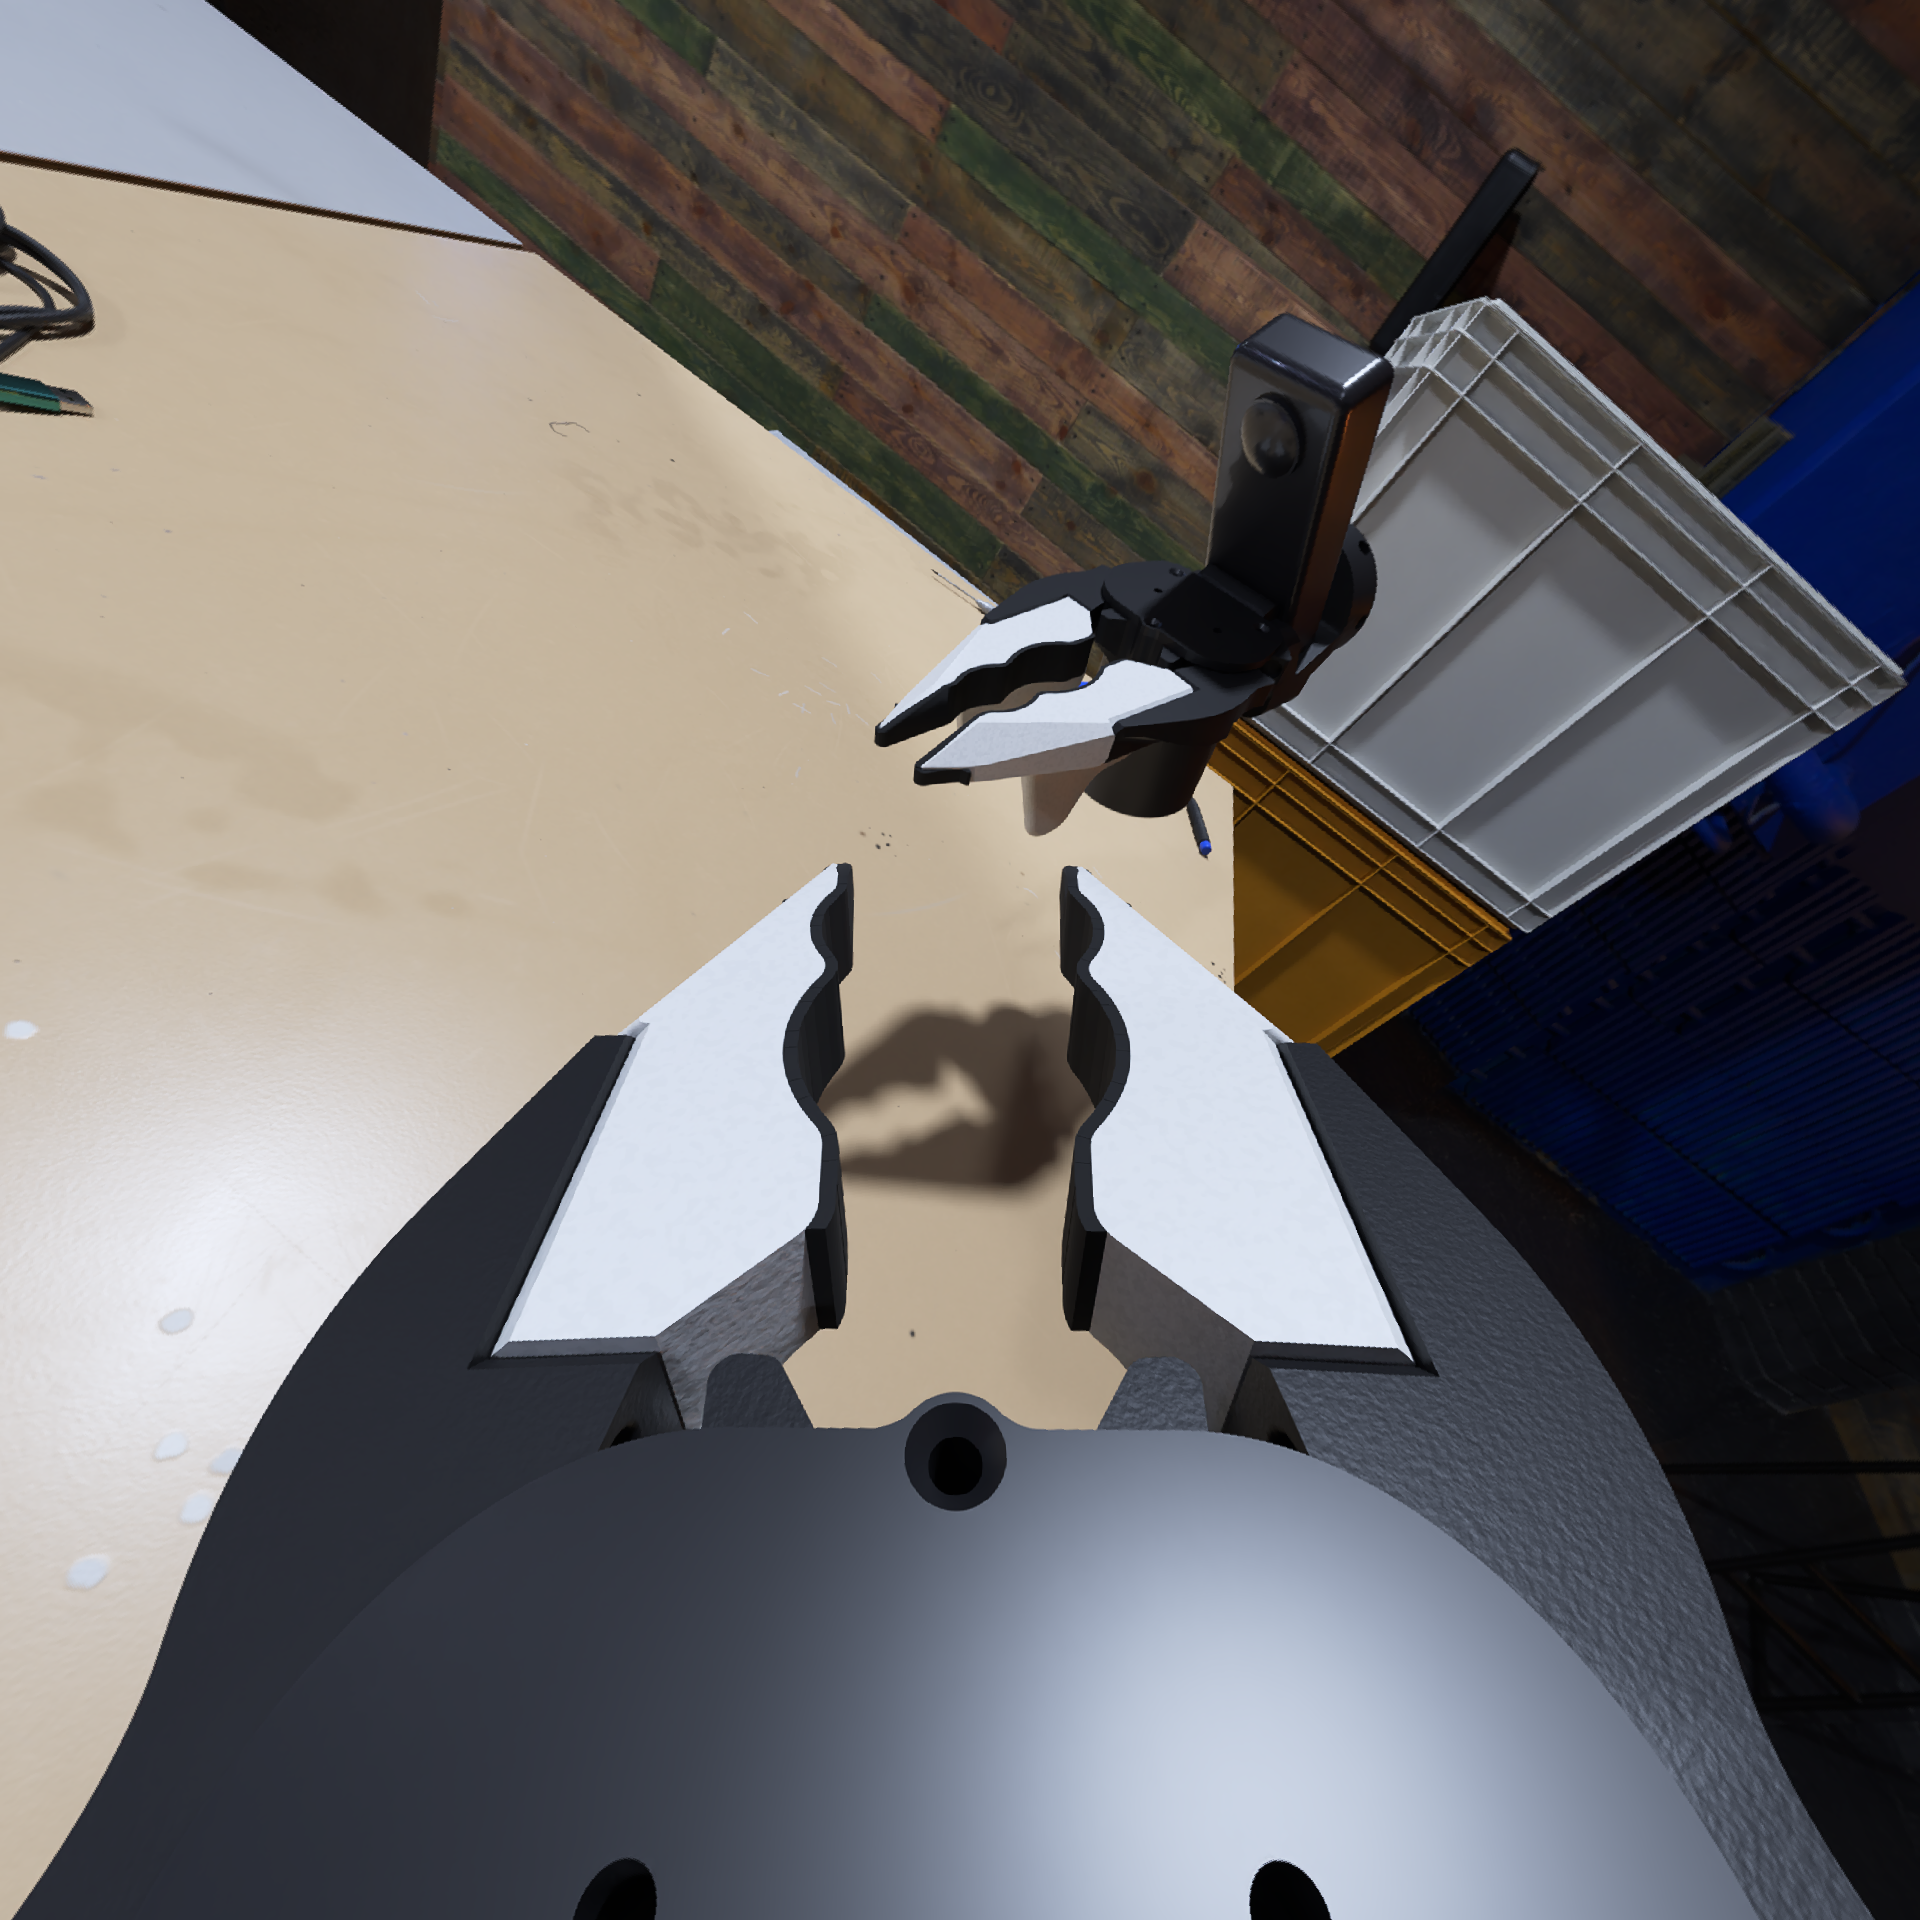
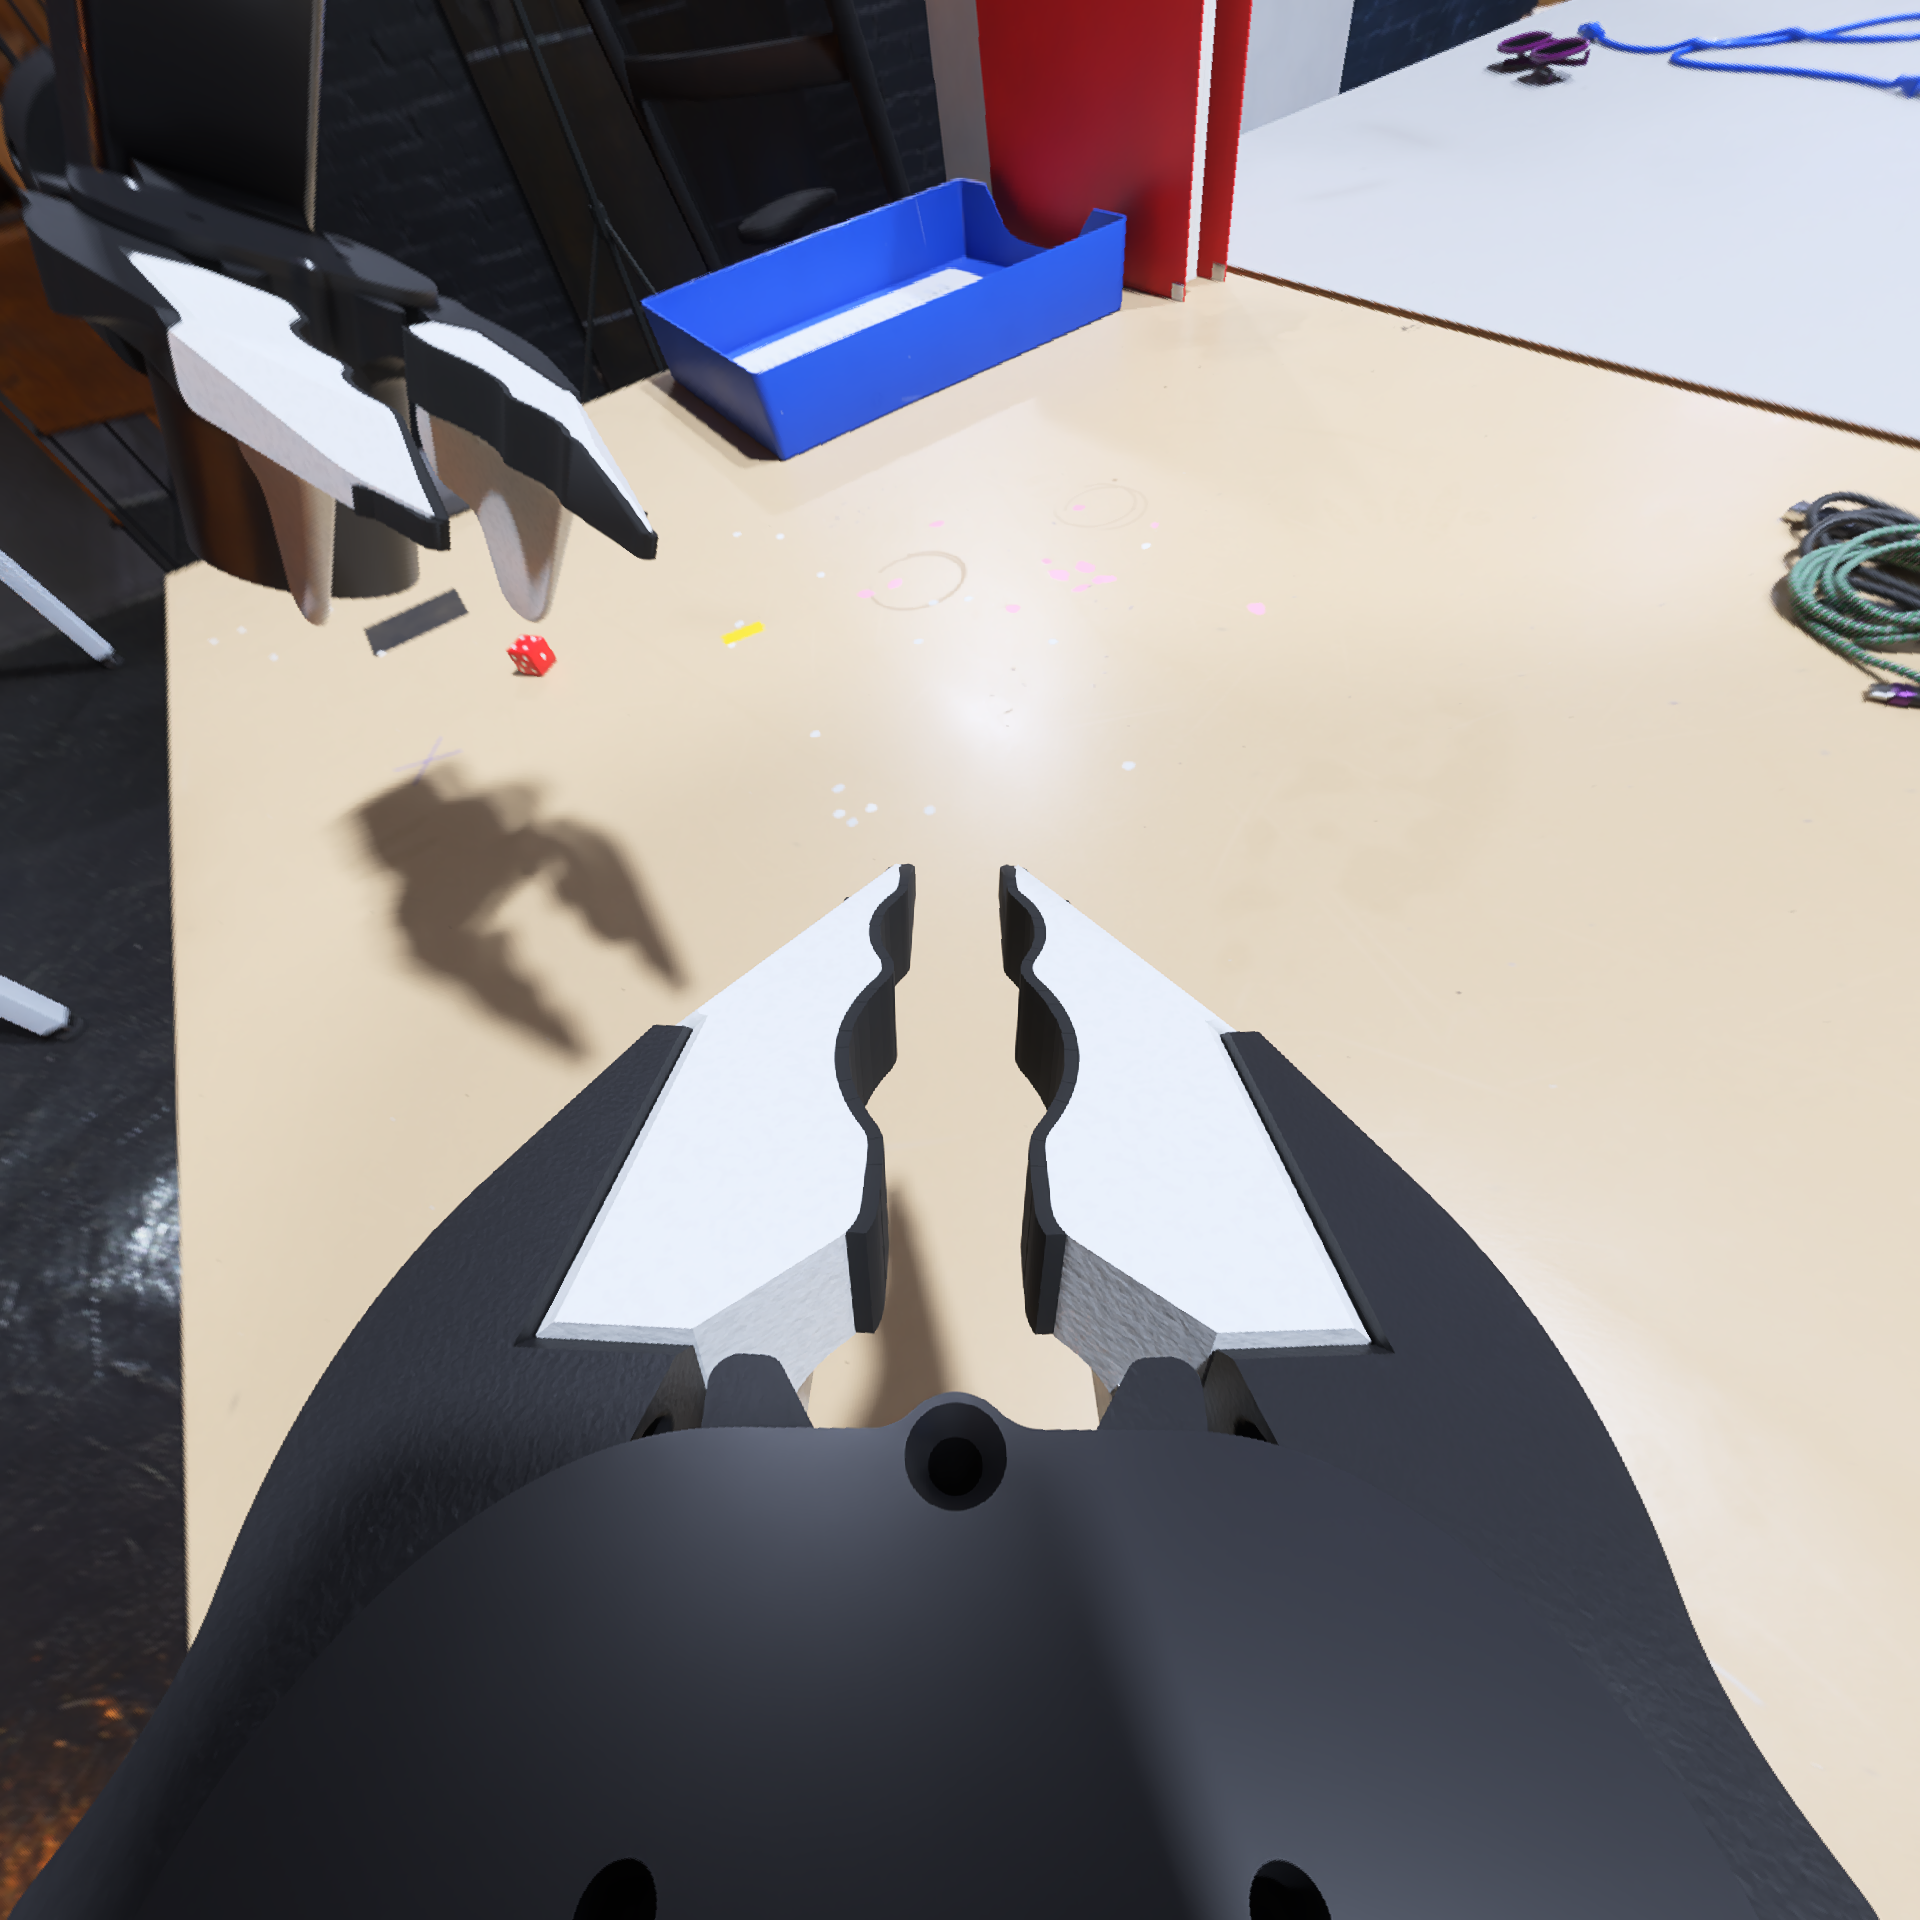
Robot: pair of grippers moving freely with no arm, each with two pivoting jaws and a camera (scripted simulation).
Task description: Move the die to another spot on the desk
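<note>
while both tools hang empty with fingers parted, the red die (image 2: 531,656) sits near the desk (image 2: 1143,831) edge below the left gripper (image 2: 545,535); a clumsy pinch could flick it off. right gripper (image 2: 956,868) waits well apart.

Left gripper (image 1: 956,873): fingers parted with a clear gap, nothing between them, hanging above the desk with tips tilted downward; seen from the other side (image 2: 551,540) as high and pointing down at a slant. Right gripper (image 2: 956,873): fingers (image 2: 727,1143) apart by a narrower gap, also empty, held above the desk and angled forward and down; seen from across (image 1: 925,753) as level with the desk edge, tips close together but not touching. Well apart from each other.
</note>
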